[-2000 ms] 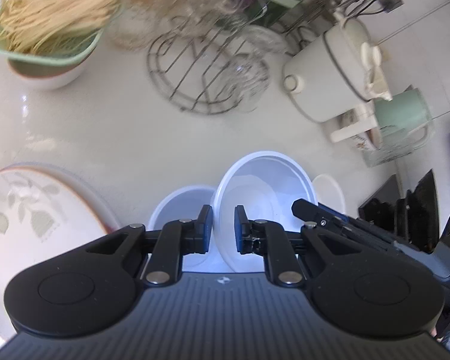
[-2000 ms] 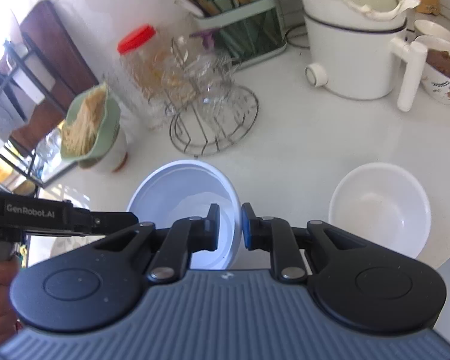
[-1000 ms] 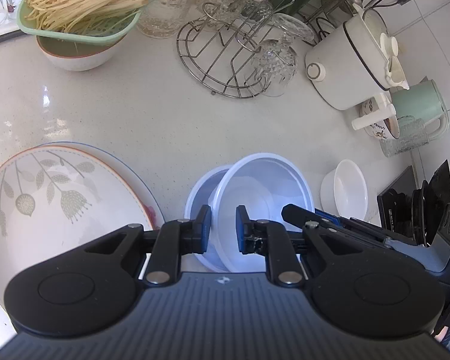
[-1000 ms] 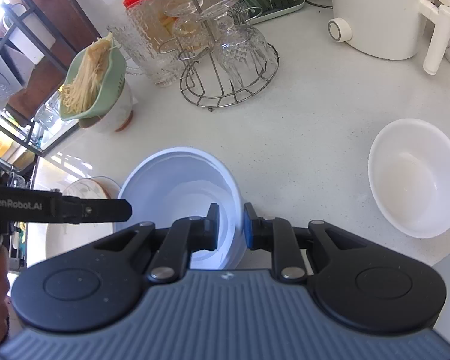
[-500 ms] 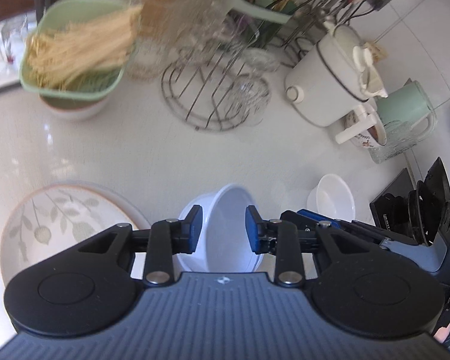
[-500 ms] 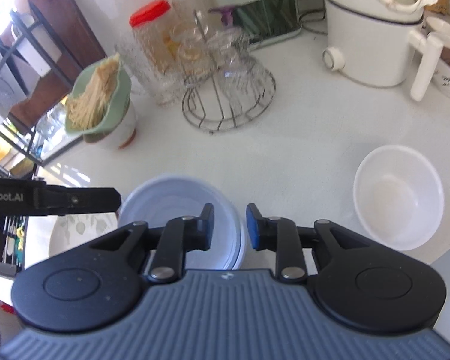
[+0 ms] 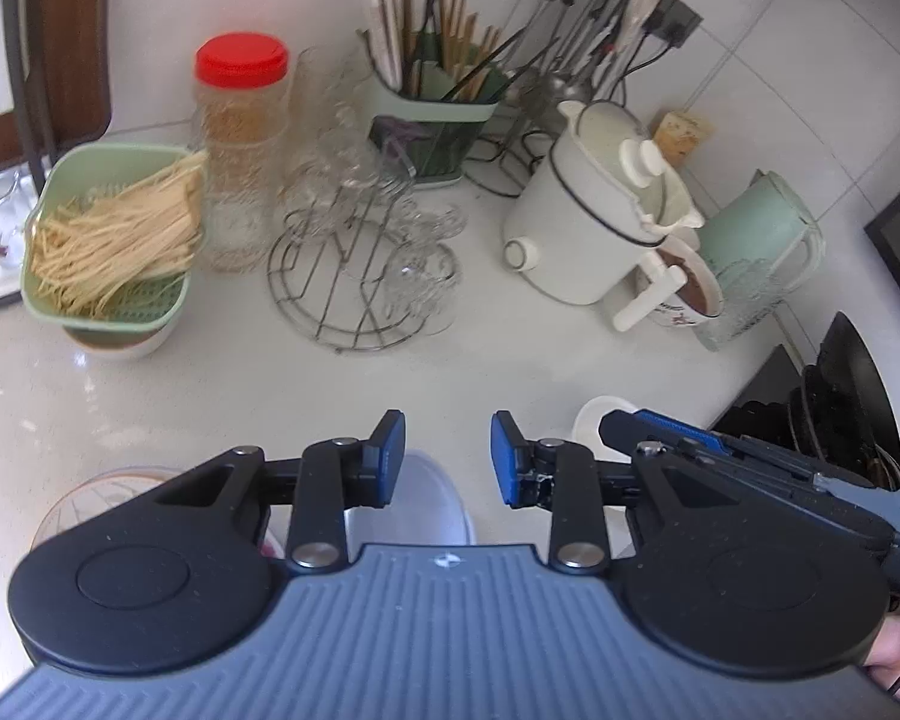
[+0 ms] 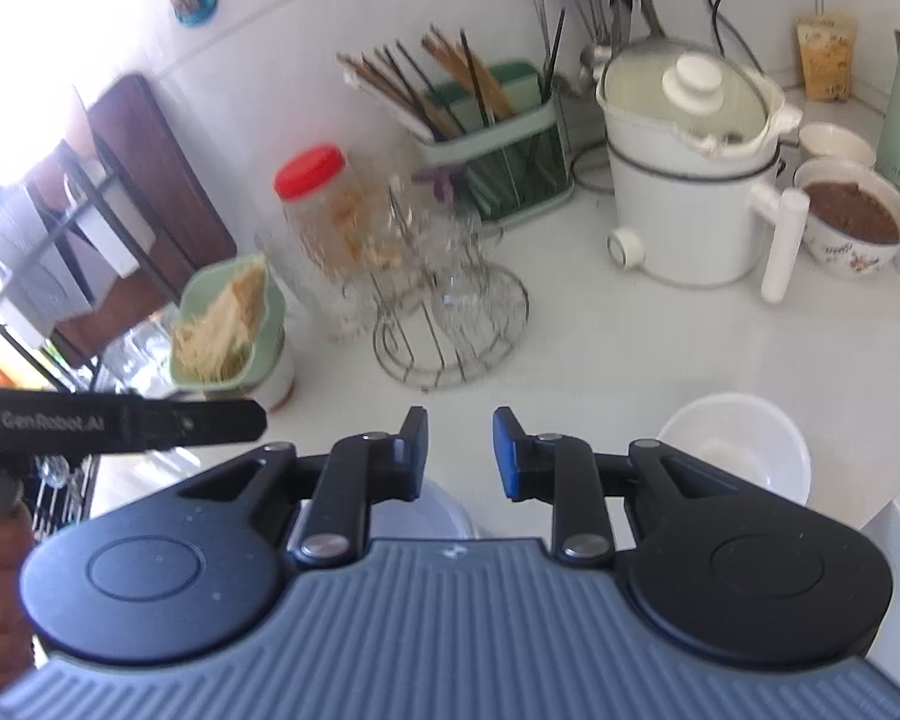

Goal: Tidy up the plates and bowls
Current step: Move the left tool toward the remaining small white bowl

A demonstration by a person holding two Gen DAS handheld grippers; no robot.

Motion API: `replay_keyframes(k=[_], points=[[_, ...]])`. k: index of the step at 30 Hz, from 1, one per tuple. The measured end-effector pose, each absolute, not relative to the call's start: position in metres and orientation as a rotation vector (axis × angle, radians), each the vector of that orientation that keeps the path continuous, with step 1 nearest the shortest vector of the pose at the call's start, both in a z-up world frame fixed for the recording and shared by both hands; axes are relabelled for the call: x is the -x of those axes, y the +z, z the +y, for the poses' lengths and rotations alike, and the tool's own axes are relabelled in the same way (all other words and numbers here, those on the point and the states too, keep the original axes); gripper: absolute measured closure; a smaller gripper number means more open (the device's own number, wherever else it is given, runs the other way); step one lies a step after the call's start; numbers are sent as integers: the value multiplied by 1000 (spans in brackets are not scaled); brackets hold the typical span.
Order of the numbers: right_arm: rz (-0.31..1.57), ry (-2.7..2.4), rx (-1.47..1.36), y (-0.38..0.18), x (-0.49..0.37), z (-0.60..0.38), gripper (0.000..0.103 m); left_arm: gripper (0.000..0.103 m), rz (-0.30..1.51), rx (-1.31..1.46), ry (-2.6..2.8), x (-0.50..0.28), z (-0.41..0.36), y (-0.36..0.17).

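Both grippers, left gripper (image 7: 441, 450) and right gripper (image 8: 459, 450), are being held wide, empty, above the bluish bowl (image 7: 408, 510), clearing for the white bowl (image 8: 735, 450) beside it.

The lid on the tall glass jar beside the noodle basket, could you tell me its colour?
Red. The jar lid shows best in the left wrist view.

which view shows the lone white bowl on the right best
The right wrist view. There the white bowl sits on the counter with most of its rim and its inside visible, only its near left edge hidden by the right gripper. In the left wrist view, only a sliver of it shows beyond the right gripper's arm.
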State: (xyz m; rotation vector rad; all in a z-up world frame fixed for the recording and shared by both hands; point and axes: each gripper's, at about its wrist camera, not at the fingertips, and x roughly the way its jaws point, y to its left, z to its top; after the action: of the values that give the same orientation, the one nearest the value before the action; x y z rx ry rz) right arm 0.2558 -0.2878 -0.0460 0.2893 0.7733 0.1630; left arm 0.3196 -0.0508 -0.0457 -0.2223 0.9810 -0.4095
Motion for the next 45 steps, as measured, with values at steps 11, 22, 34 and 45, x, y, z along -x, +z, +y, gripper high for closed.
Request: replay_keyframes(k=[11,22,34,45], points=[[738,123,-273,-41,-245,-296,75,67,968,206,-439,-318,-65,-43],[719,58,-289,-43,-231,-322,75,67,973,179,-498,-315,-100,-47],[722,2,-284,-46,-213,-353,75,67,980,147,-562,-309,-139,-52],[709,-63,-292,-54,-193,-387,75,67,986,116,-617,-303,-179,-61]])
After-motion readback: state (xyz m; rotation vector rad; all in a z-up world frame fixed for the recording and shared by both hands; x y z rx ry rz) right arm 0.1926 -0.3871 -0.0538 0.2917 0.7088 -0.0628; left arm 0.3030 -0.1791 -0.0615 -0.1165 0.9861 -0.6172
